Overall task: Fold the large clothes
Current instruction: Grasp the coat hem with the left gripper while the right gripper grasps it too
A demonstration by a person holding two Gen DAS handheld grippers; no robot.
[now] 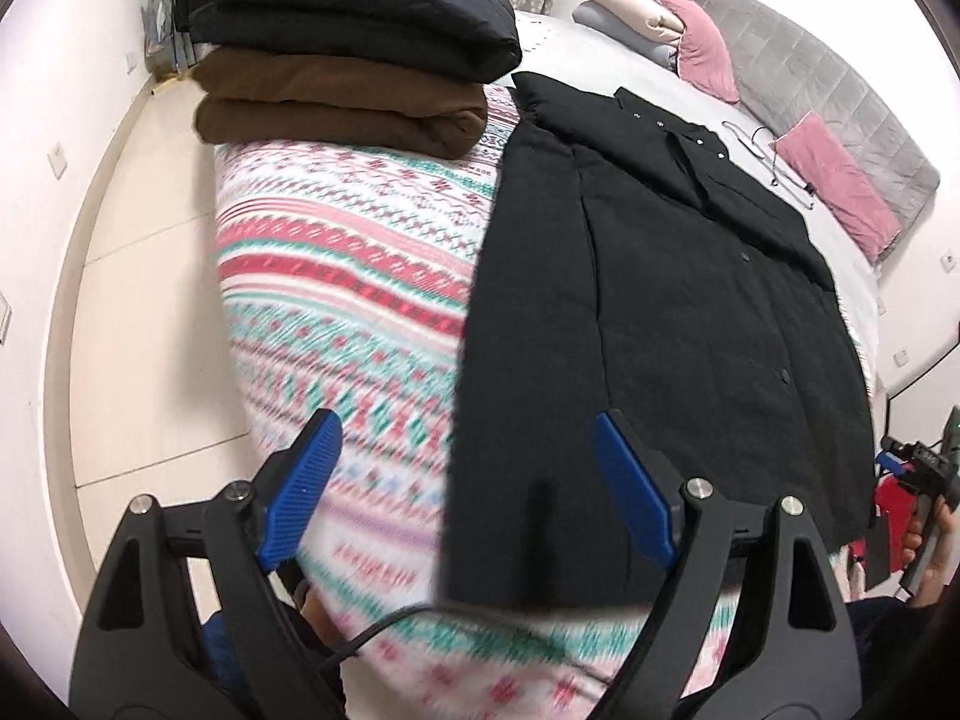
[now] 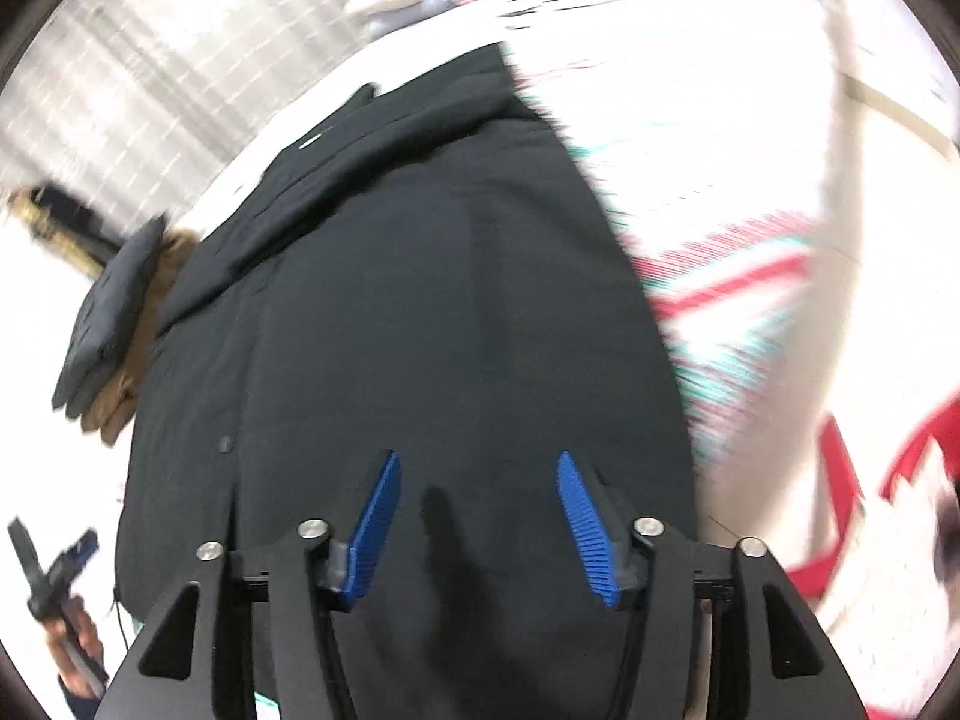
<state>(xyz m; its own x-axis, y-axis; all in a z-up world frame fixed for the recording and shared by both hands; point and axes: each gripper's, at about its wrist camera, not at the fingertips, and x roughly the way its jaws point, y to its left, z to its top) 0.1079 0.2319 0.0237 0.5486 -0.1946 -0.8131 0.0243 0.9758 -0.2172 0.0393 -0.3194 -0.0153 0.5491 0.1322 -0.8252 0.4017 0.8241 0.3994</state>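
Note:
A large black coat (image 1: 660, 300) lies spread flat on the bed, with snaps down its front and its hem toward me. In the left wrist view my left gripper (image 1: 465, 426) hangs open above the coat's left edge. One blue pad is over the patterned blanket (image 1: 348, 276) and the other over the coat, with nothing between them. The right wrist view is blurred. In it my right gripper (image 2: 478, 459) is open just above the coat (image 2: 420, 300), its pads apart and holding nothing. A hand holding the right gripper (image 1: 918, 468) shows at the coat's right hem.
A folded black garment (image 1: 354, 18) sits on a folded brown one (image 1: 336, 102) at the bed's far left corner. Pink pillows (image 1: 834, 180), a wire hanger (image 1: 774, 162) and a grey headboard (image 1: 840, 96) lie beyond the coat. Pale floor (image 1: 138, 240) runs along the left. Something red and blurred (image 2: 840, 480) is at the right.

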